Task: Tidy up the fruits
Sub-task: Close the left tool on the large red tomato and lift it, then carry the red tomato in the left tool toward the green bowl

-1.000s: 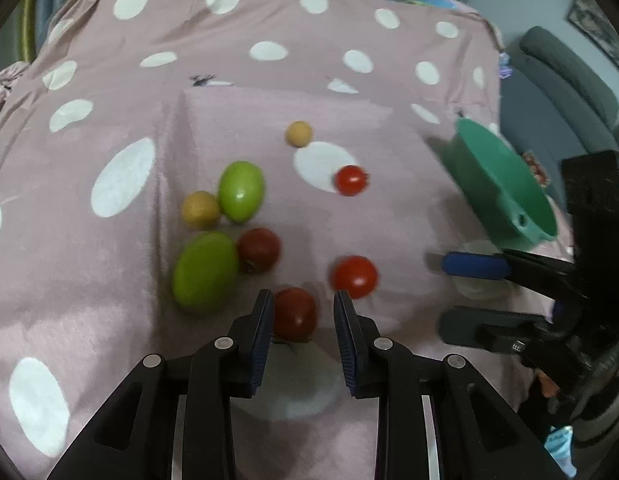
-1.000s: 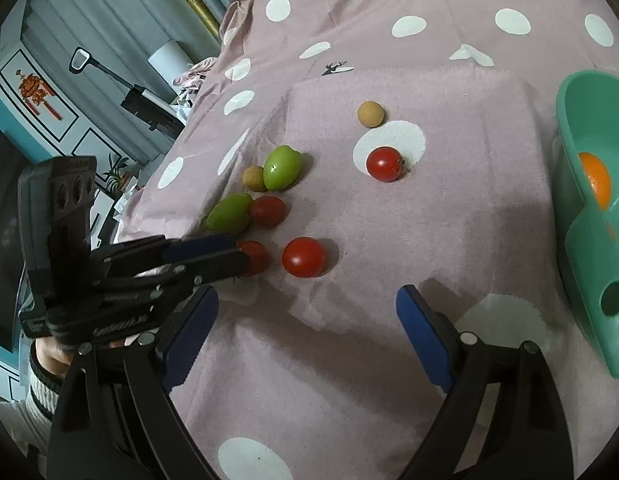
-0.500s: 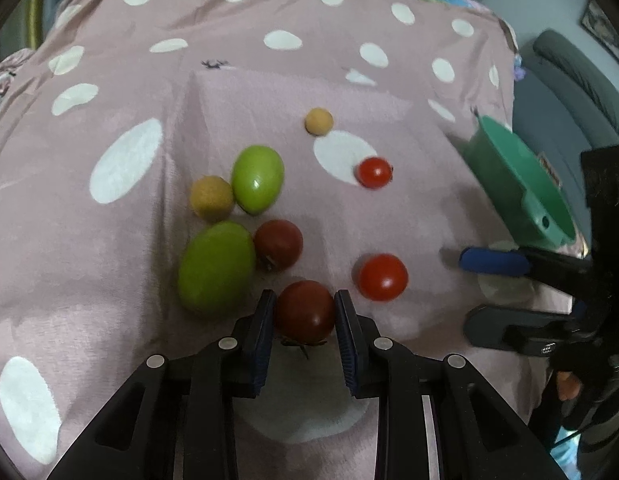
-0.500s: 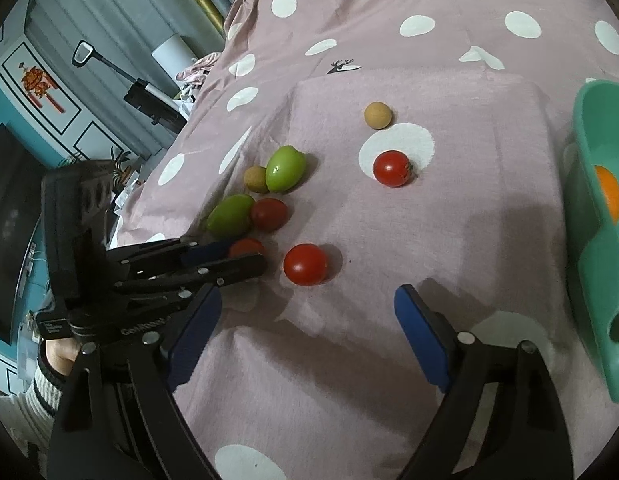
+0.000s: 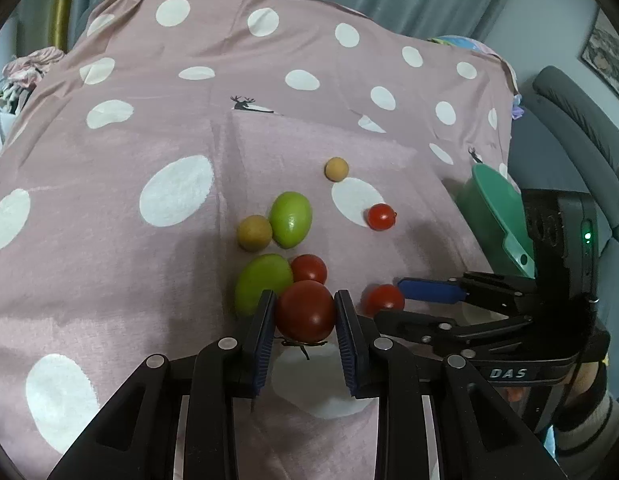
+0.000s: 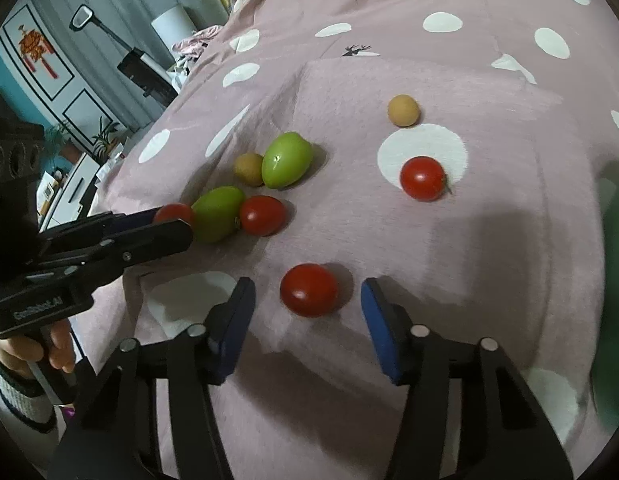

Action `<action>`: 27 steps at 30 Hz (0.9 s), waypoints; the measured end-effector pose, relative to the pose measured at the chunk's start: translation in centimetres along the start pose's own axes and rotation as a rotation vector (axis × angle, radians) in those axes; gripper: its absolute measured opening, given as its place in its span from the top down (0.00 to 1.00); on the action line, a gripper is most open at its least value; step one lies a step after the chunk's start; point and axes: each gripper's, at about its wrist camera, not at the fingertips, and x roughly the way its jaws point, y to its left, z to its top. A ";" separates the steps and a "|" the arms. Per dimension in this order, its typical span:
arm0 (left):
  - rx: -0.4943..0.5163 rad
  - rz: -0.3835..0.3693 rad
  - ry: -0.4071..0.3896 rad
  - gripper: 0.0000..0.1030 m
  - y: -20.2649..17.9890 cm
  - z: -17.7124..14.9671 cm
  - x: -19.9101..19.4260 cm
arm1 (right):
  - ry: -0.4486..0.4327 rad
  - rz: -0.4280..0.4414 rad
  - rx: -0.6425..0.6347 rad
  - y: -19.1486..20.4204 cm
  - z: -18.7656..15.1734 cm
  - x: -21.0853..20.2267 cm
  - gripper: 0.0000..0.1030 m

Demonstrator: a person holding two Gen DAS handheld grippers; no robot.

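My left gripper (image 5: 305, 316) is shut on a dark red tomato (image 5: 305, 311), held just above the pink dotted cloth (image 5: 149, 160); it also shows in the right wrist view (image 6: 171, 213). My right gripper (image 6: 307, 300) is open, its blue pads on either side of a red tomato (image 6: 308, 289) that lies on the cloth. Two green fruits (image 6: 286, 159) (image 6: 217, 213), another red tomato (image 6: 262, 215), a far red tomato (image 6: 423, 178) and two small tan fruits (image 6: 404, 110) (image 6: 249, 168) lie beyond.
A green plastic bowl (image 5: 499, 208) stands at the right edge of the cloth, behind my right gripper. A grey sofa (image 5: 581, 128) is further right. Room furniture and curtains (image 6: 109, 40) lie beyond the left cloth edge.
My left gripper closed on the dark red tomato and lifted it slightly. My right gripper moved forward until its open pads flank the nearer red tomato.
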 end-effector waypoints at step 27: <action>0.027 -0.048 -0.001 0.73 -2.1 -0.3 -0.5 | -0.120 0.076 0.136 -2.5 -2.7 -5.8 0.70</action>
